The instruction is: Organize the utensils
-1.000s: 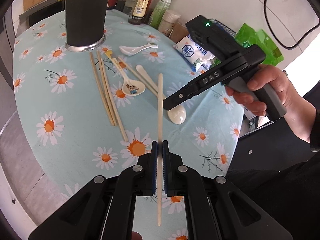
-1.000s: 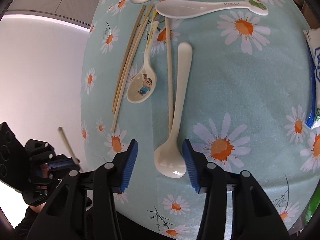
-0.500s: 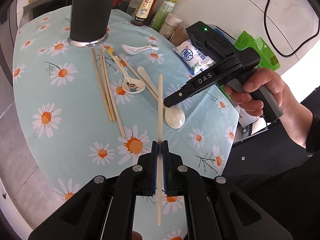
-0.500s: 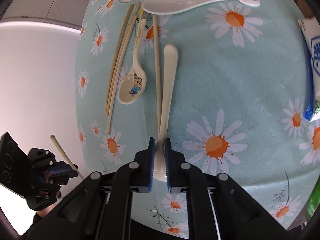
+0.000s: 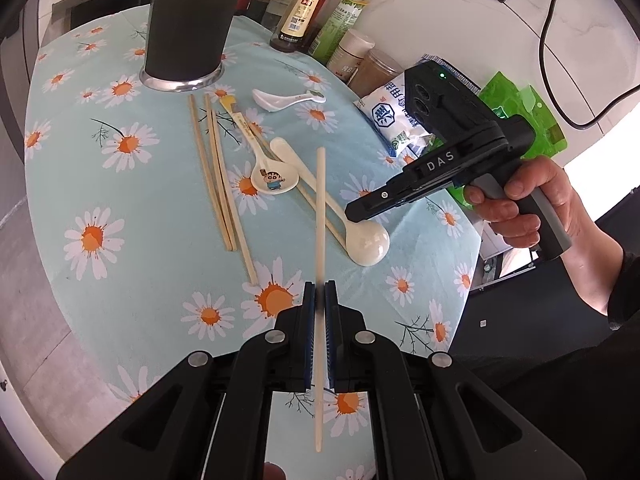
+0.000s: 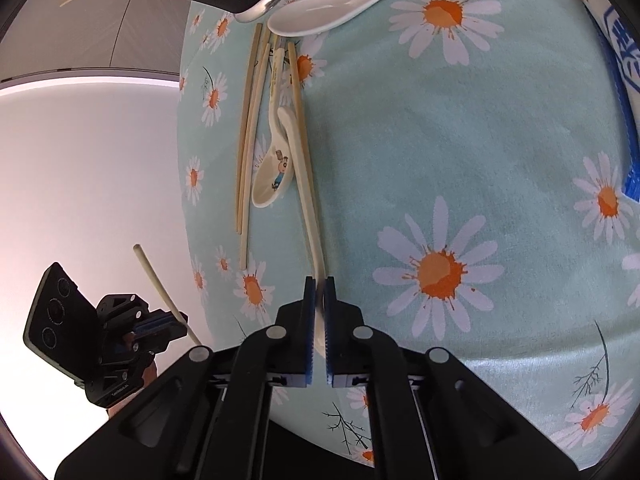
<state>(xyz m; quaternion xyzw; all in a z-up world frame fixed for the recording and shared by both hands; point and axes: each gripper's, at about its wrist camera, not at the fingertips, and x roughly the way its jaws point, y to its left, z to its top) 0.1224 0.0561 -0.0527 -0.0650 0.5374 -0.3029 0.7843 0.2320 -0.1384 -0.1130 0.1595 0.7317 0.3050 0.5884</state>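
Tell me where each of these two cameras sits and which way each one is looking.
Left wrist: behind the left gripper, looking down over the daisy-print tablecloth at the black utensil holder; shows its pale chopstick and the person's hand.
Right wrist: behind the right gripper, clamping the cream plastic spoon.
Shared: cartoon spoon, each other's gripper.

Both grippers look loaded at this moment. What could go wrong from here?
1. The right gripper has just closed on the plain white spoon near its bowl; the long handle could swing and knock the cartoon spoon beside it.
2. The left gripper pinches one chopstick mid-length; it could pivot or slip.
3. Both must enter the dark holder; they might collide there.
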